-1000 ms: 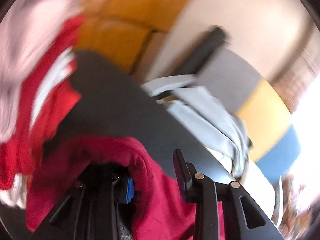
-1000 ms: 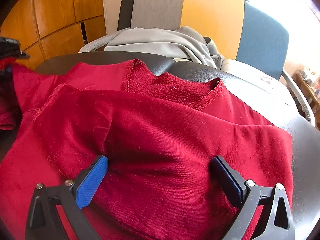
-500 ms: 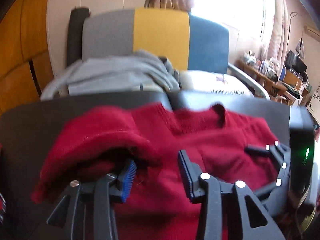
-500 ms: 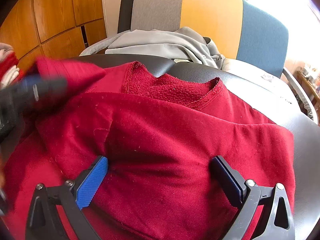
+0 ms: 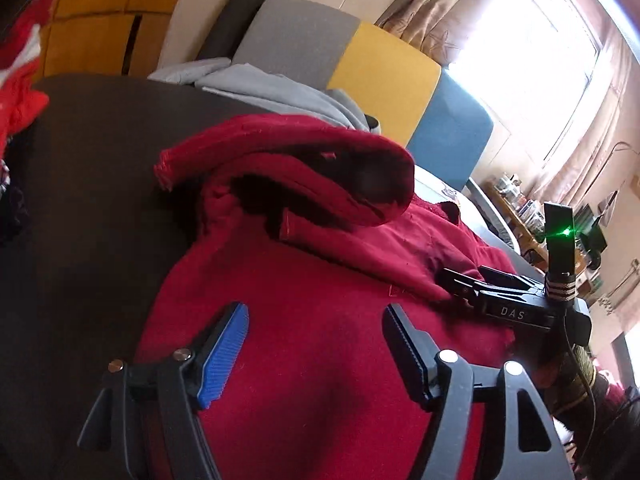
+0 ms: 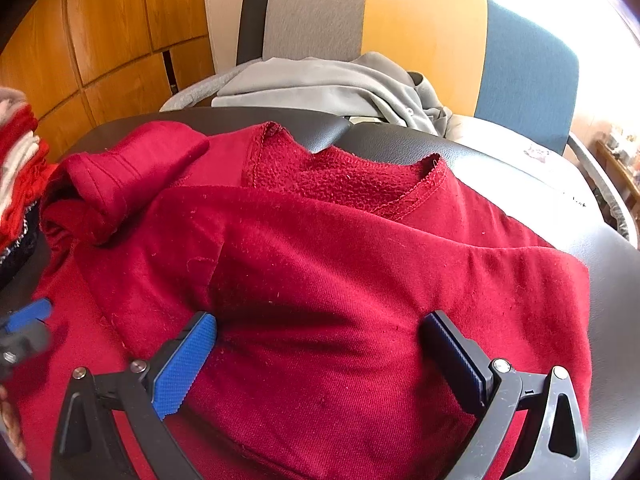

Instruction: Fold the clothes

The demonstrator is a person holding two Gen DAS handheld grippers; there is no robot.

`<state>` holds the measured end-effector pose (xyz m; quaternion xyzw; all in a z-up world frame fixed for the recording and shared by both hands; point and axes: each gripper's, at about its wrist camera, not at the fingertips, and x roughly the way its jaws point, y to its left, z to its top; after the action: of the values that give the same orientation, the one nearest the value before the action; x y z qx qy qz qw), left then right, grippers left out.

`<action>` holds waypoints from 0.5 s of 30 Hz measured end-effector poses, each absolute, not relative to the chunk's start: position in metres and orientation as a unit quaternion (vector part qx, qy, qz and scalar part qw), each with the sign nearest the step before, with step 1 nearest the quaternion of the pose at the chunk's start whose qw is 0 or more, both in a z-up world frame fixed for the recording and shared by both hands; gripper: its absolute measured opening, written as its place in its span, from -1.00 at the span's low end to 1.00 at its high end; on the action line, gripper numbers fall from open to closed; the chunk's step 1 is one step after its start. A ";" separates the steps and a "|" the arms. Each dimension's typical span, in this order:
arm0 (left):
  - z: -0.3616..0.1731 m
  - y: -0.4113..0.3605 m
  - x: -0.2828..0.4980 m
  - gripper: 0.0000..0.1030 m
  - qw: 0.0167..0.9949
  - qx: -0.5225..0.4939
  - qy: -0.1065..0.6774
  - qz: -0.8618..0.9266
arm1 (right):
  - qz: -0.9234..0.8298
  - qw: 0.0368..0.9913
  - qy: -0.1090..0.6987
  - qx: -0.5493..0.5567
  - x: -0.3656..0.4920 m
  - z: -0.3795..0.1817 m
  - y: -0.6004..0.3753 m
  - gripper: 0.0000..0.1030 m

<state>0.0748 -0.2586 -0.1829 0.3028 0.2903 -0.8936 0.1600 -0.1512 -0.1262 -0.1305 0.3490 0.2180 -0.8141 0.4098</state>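
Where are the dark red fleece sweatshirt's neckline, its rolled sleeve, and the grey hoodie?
Dark red fleece sweatshirt neckline [image 6: 352,184], right wrist view, fleecy inside.
Rolled sleeve [image 6: 120,176], right wrist view, mid-roll.
Grey hoodie [image 6: 320,84], right wrist view, folded body.

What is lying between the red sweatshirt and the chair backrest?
A grey garment lies between the red sweatshirt and the chair backrest, clearest in the right wrist view.

My sweatshirt lies spread on the table, neckline toward the far edge. One sleeve sits bunched on its left shoulder. My right tongs rest on the folded body, parted; my left tongs stand to their left, over the same cloth. A clothes pile lies at far left. Behind the table, a chair carries another garment.
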 end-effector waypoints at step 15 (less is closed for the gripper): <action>-0.189 -0.270 0.090 0.38 0.131 0.265 0.333 -0.895 | -0.734 0.479 0.451 0.168 -0.052 -0.075 -0.230 0.59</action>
<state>0.0898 -0.2699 -0.1886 0.2649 0.3333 -0.8953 0.1313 -0.0522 -0.2299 -0.0751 0.1680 0.4507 -0.7340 0.4795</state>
